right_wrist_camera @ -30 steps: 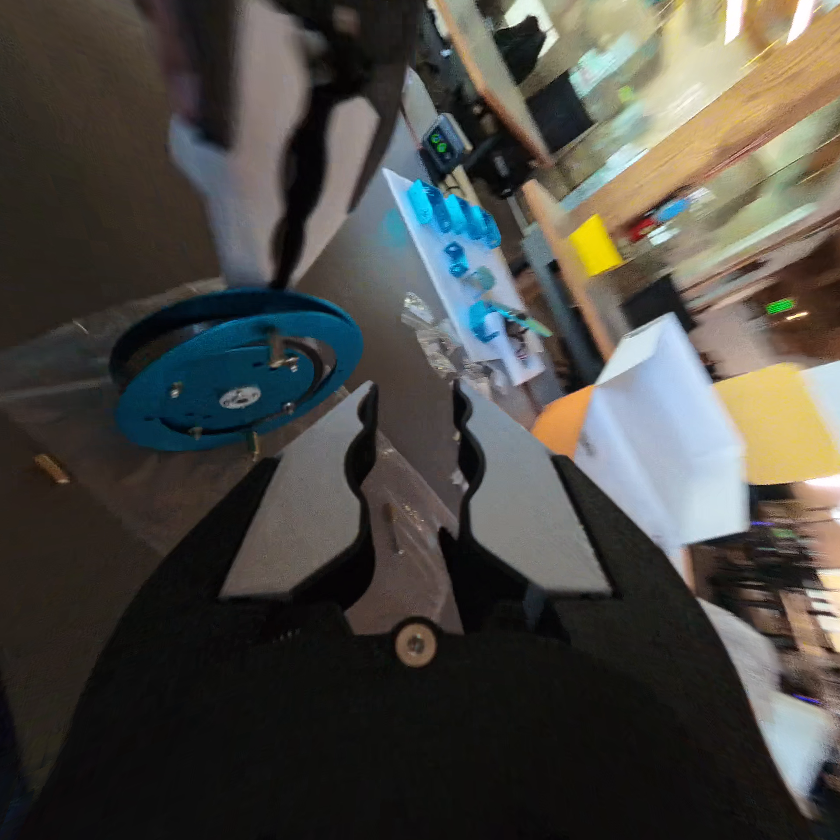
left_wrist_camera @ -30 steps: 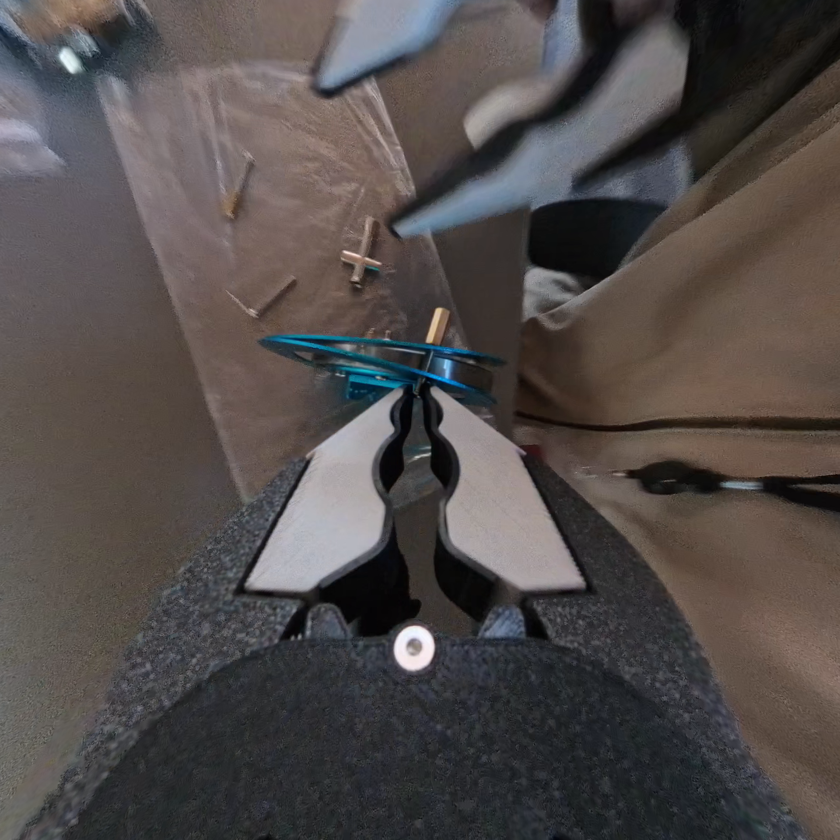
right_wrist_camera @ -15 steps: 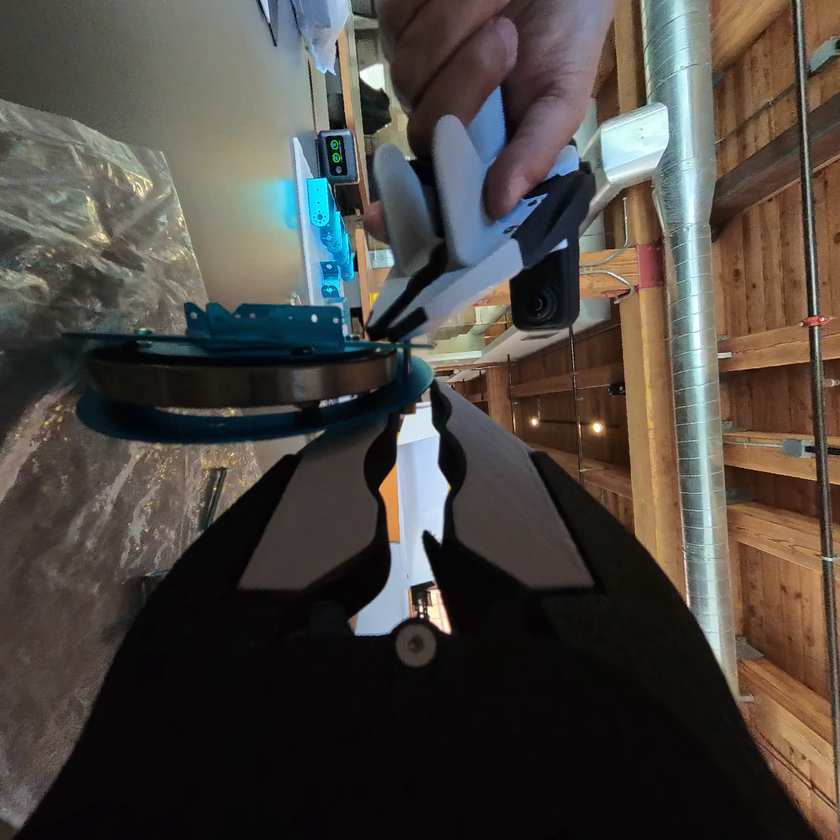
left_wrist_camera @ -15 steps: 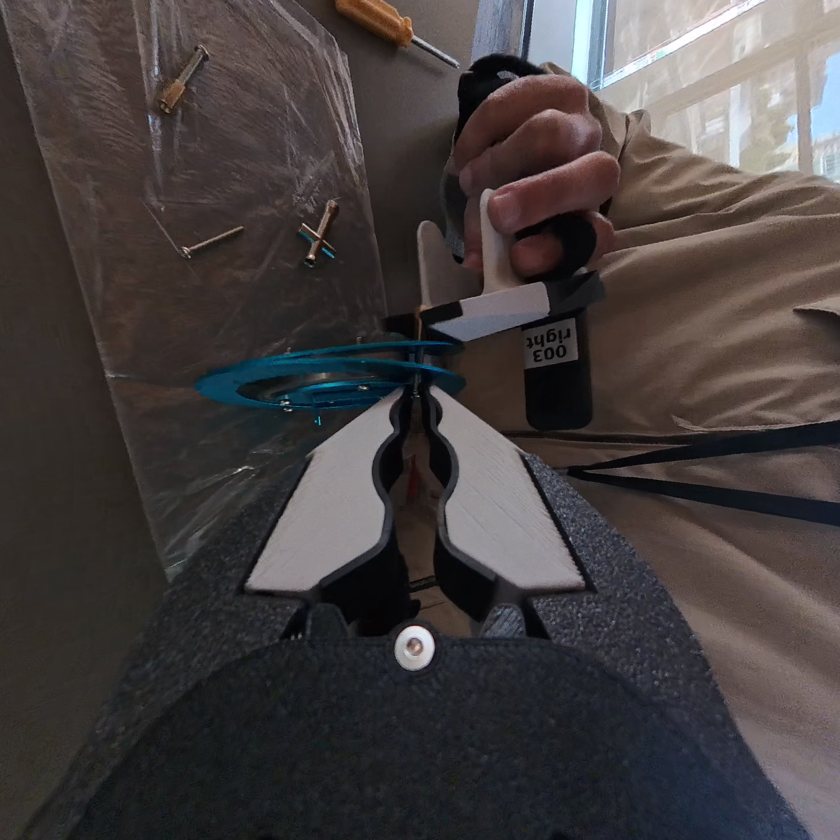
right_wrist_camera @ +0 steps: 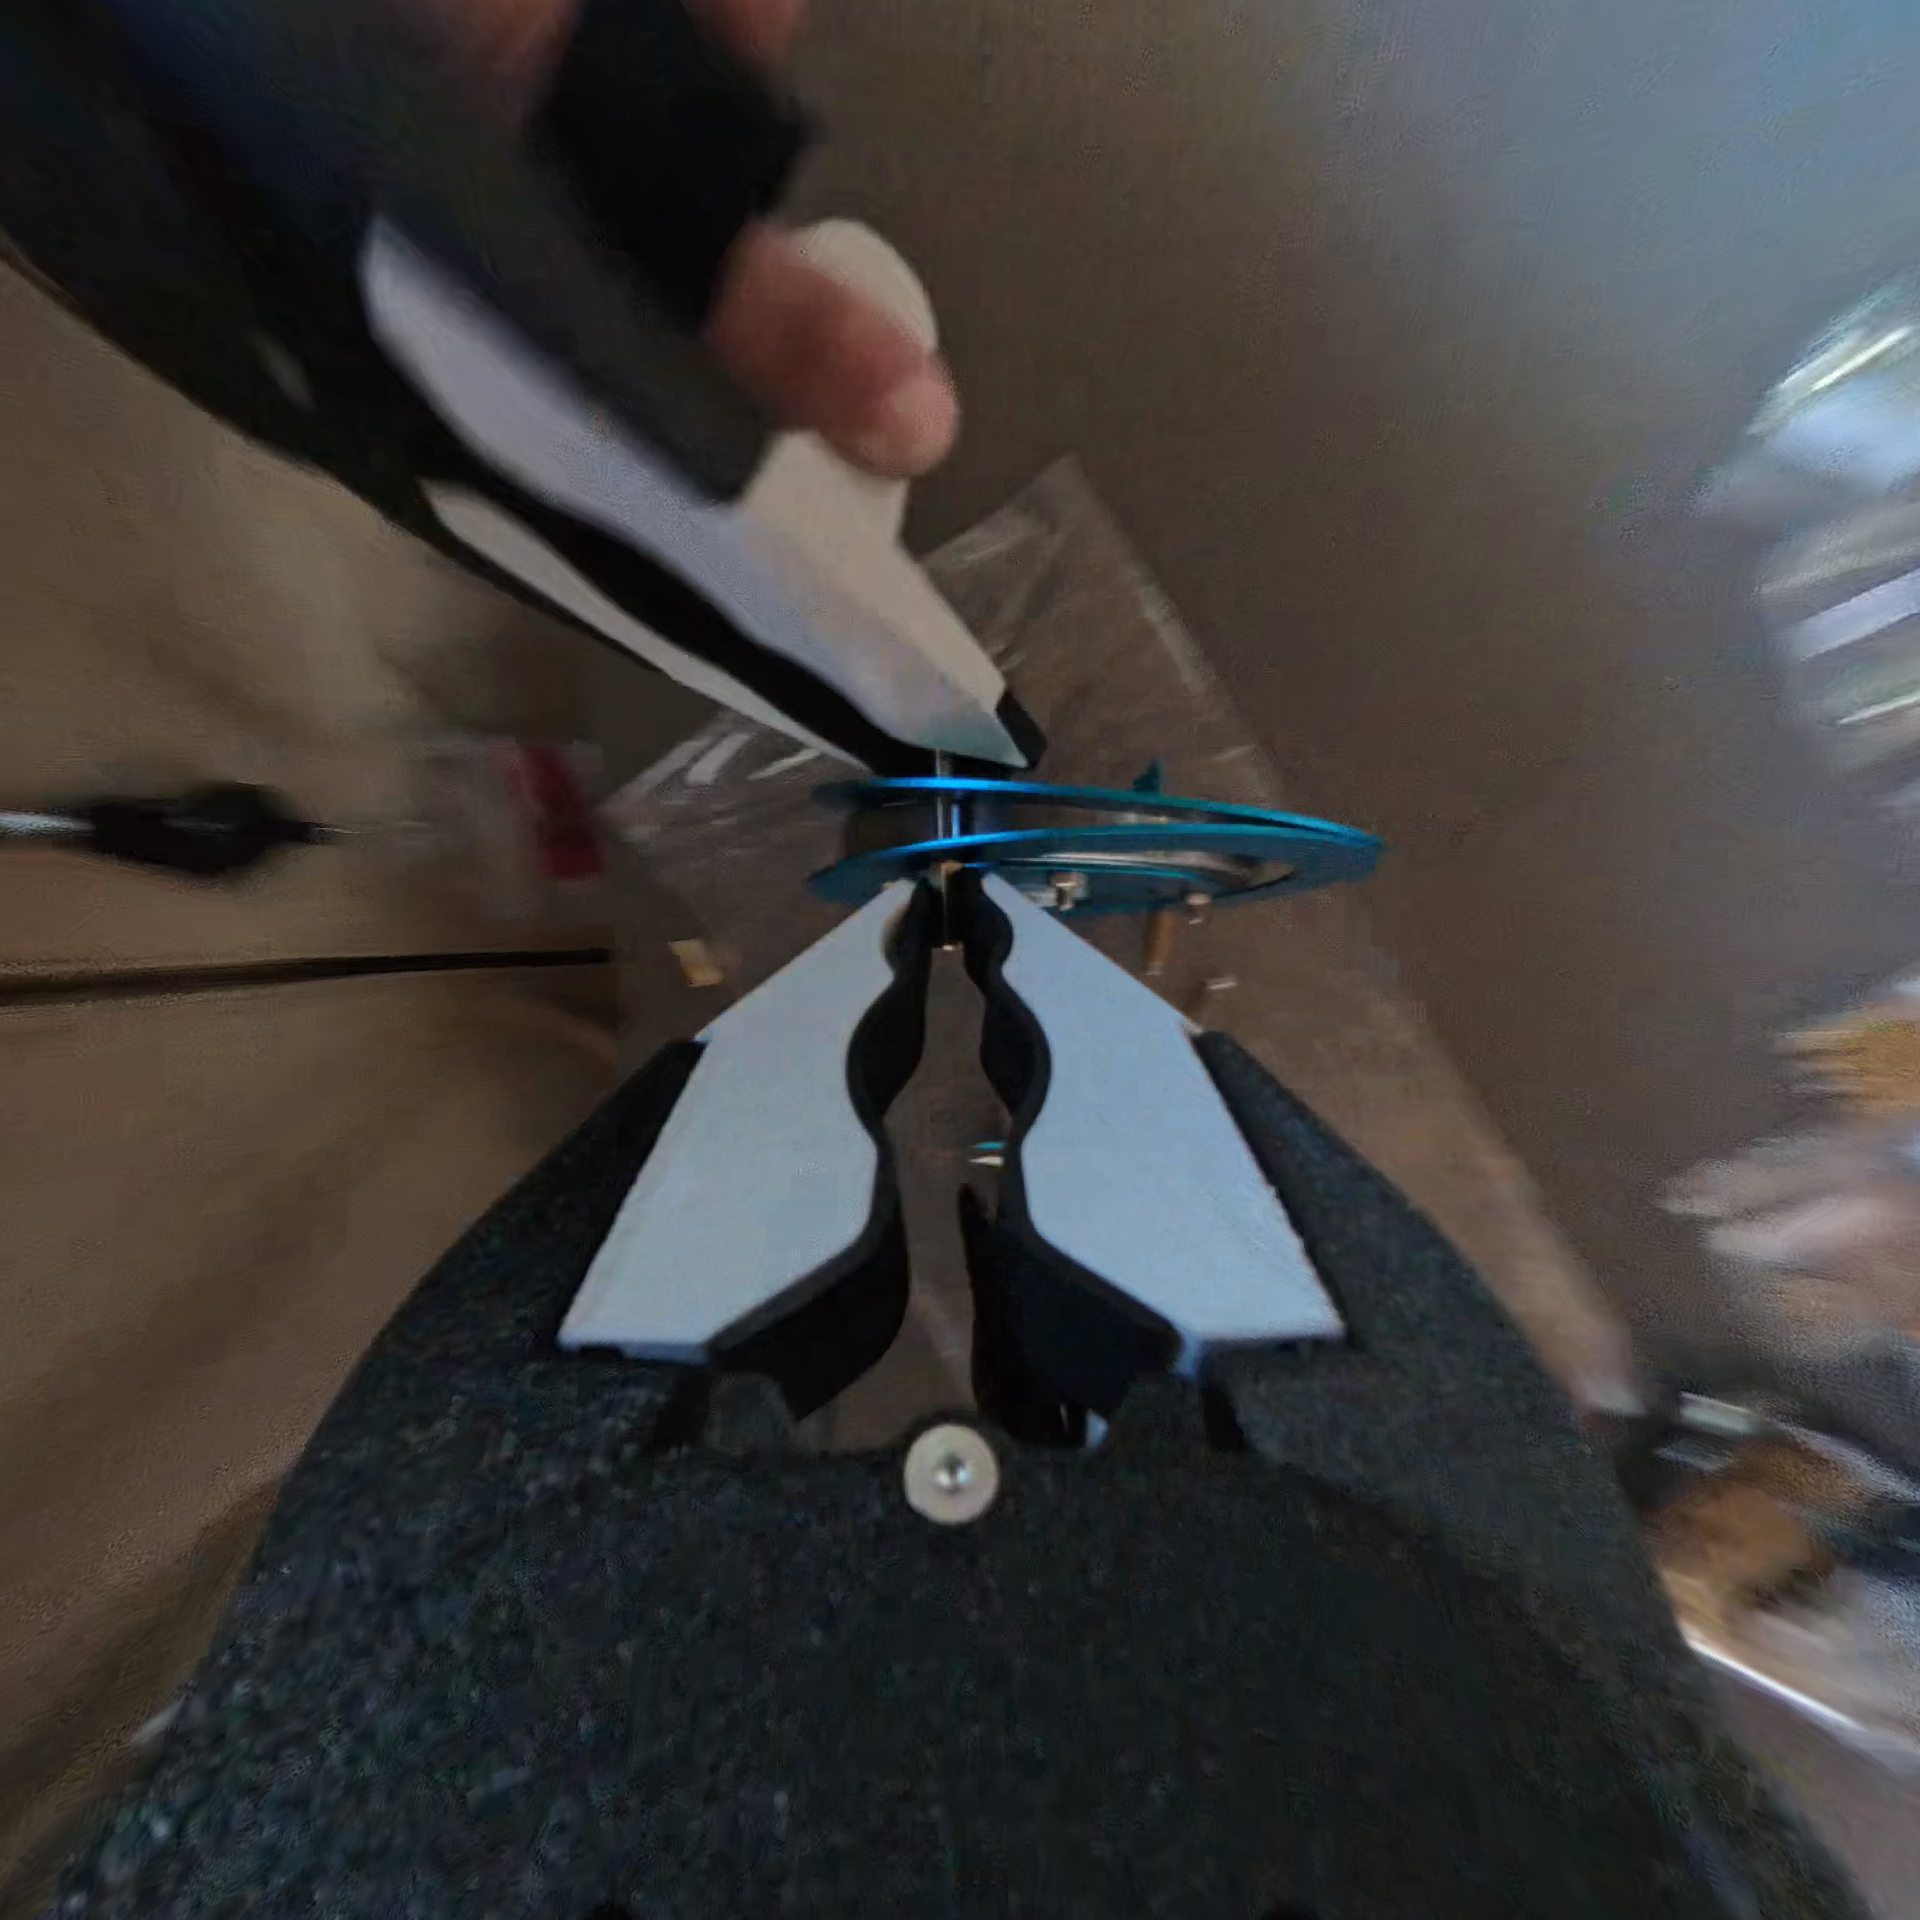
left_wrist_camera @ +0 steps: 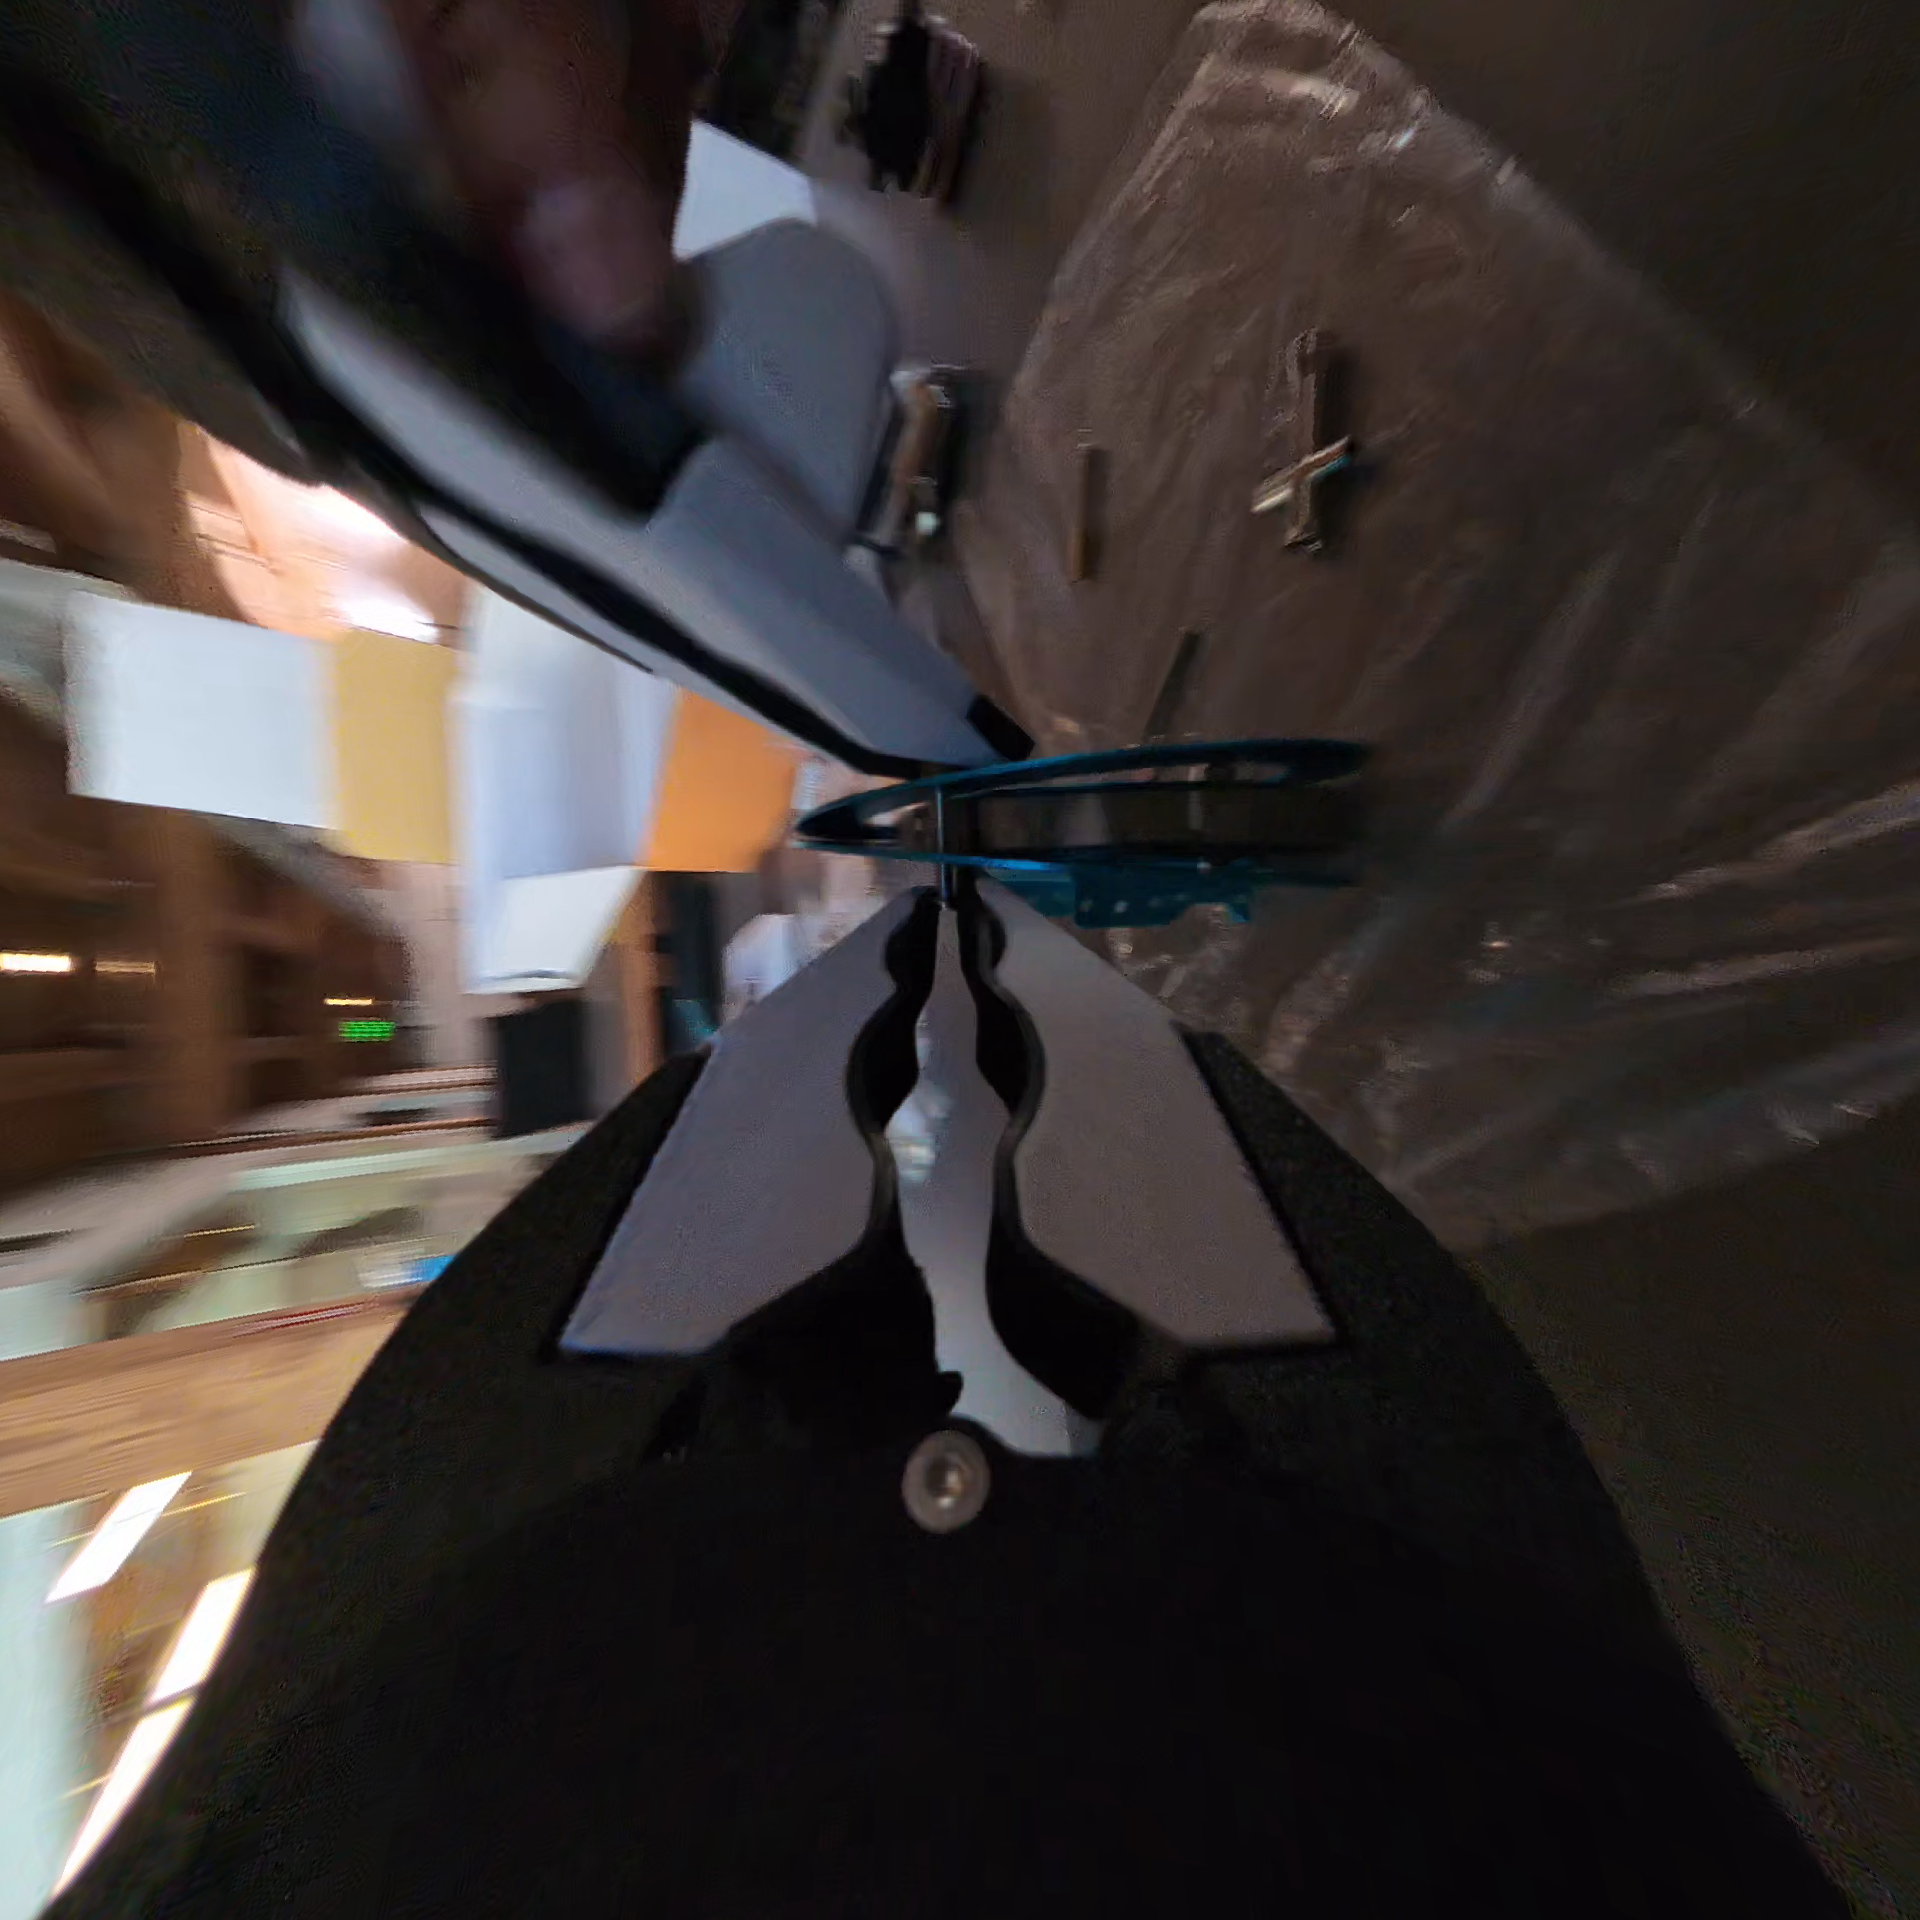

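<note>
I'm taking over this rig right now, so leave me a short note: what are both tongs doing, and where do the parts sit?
Left tongs: shut on the thin pin at the rim of the blue double-disc assembly.
Right tongs: shut on the same pin from the opposite side.
Loose screws lie on the clear plastic sheet behind.
Both views are blurred.

- Both of my feeds show heavy motion blur, smearing radially toward the edges; wide-angle distortion bends the periphery.
- In the left wrist view, the crinkled clear plastic sheet point(left_wrist_camera: 1455, 520) carries streaked glare, and the background room at left is bright, warm and unresolved.
- The stacked thin blue metal rings point(right_wrist_camera: 1101, 831) stay comparatively sharp at centre.
- The surrounding brown surface reads dim in both feeds.
</note>
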A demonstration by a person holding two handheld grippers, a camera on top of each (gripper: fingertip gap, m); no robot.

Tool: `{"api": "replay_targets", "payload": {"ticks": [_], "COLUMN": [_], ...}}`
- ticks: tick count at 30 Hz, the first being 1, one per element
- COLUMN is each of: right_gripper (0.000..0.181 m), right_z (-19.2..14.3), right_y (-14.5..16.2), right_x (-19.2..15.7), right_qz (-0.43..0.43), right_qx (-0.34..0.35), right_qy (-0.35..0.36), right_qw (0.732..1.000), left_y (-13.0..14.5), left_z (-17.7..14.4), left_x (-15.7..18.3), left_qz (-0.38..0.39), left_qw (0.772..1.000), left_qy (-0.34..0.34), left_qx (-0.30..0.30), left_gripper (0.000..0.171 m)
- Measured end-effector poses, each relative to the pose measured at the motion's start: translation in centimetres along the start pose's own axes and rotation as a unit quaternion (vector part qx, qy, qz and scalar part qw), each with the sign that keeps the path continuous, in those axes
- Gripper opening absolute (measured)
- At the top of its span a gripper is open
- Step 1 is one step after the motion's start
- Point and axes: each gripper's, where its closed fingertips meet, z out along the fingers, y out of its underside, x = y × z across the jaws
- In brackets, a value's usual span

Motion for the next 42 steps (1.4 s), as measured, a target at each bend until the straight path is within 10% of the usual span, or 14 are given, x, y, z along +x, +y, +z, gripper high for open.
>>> {"api": "replay_targets", "payload": {"ticks": [2, 6, 8, 13, 16, 21, 25, 34, 37, 42], "right_gripper": [0.003, 0.004, 0.005, 0.013, 0.020, 0.029, 0.017, 0.010, 0.004, 0.004], "right_z": [-0.3, -1.3, -1.1, -1.3, -2.6, -3.6, -2.8, -1.0, -1.3, -1.0], "right_y": [0.5, 0.7, 0.7, 1.1, 0.7, -0.6, -0.8, -1.7, -1.8, -0.9], "right_x": [-1.1, -2.2, -2.8, -1.1, 0.6, 0.8, -0.1, 0.9, 1.3, 1.5], "right_qz": [0.169, 0.348, 0.326, 0.110, -0.051, -0.195, -0.317, -0.399, -0.408, -0.202], "right_qx": [-0.039, -0.072, -0.070, -0.004, 0.053, 0.120, 0.068, 0.025, -0.001, 0.052], "right_qy": [-0.204, -0.479, -0.470, -0.199, 0.044, 0.382, 0.578, 0.638, 0.628, 0.359], "right_qw": [0.963, 0.803, 0.818, 0.974, 0.996, 0.895, 0.749, 0.658, 0.663, 0.910], "left_y": [-0.6, -1.3, -1.2, -0.3, -0.2, -0.6, -0.6, -0.8, -0.7, -0.6], "left_z": [0.2, 0.2, 0.4, 0.4, 0.0, -1.2, -1.7, -2.3, -1.9, -0.5], "left_x": [-0.4, -0.7, -0.7, -0.3, 0.5, 1.6, 1.6, 1.7, 1.3, 0.5], "left_qz": [0.074, 0.129, 0.096, -0.098, -0.215, -0.375, -0.477, -0.512, -0.508, -0.291], "left_qw": [0.992, 0.975, 0.982, 0.994, 0.959, 0.837, 0.715, 0.617, 0.644, 0.896], "left_qy": [-0.100, -0.182, -0.159, 0.034, 0.184, 0.398, 0.510, 0.598, 0.572, 0.332], "left_qx": [0.004, 0.014, 0.016, 0.023, 0.028, 0.020, 0.007, -0.001, 0.004, 0.052], "left_gripper": [0.001, 0.001, 0.002, 0.003, 0.003, 0.003, 0.003, 0.003, 0.003, 0.002]}}
